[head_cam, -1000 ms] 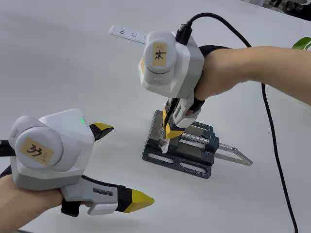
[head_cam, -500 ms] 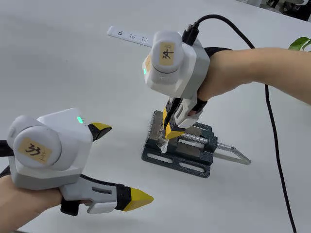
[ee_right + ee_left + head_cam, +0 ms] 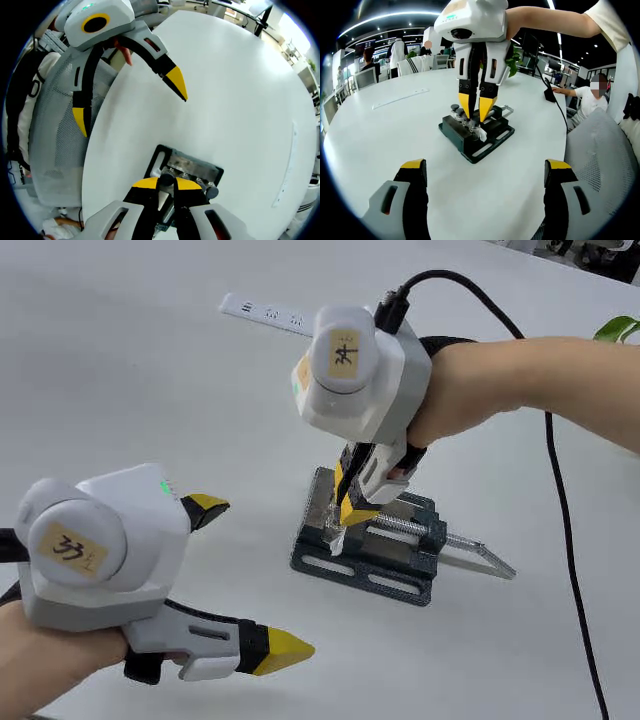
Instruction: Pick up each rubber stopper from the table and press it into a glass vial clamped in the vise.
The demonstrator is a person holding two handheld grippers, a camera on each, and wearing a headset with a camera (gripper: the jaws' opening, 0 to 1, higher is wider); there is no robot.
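Note:
A dark metal vise (image 3: 372, 558) stands on the white table (image 3: 120, 370) with several glass vials clamped in it. My right gripper (image 3: 346, 516) points down over the vise's left end, its jaws drawn in to a narrow gap on a dark rubber stopper (image 3: 167, 178) at a vial's mouth (image 3: 336, 539). In the left gripper view the right gripper (image 3: 475, 108) hangs over the vise (image 3: 479, 134), and two stoppered vials (image 3: 455, 108) stand to its left. My left gripper (image 3: 246, 578) is held open, with nothing between its jaws, short of the vise on the left.
A white power strip (image 3: 264, 312) lies at the back of the table. A black cable (image 3: 562, 510) trails from the right gripper down the right side. The vise's handle (image 3: 482, 559) sticks out to the right. People sit beyond the table's far edge (image 3: 580, 102).
The right gripper's body has shifted slightly up and to the right while its tips stay at the vial. The left gripper has barely moved.

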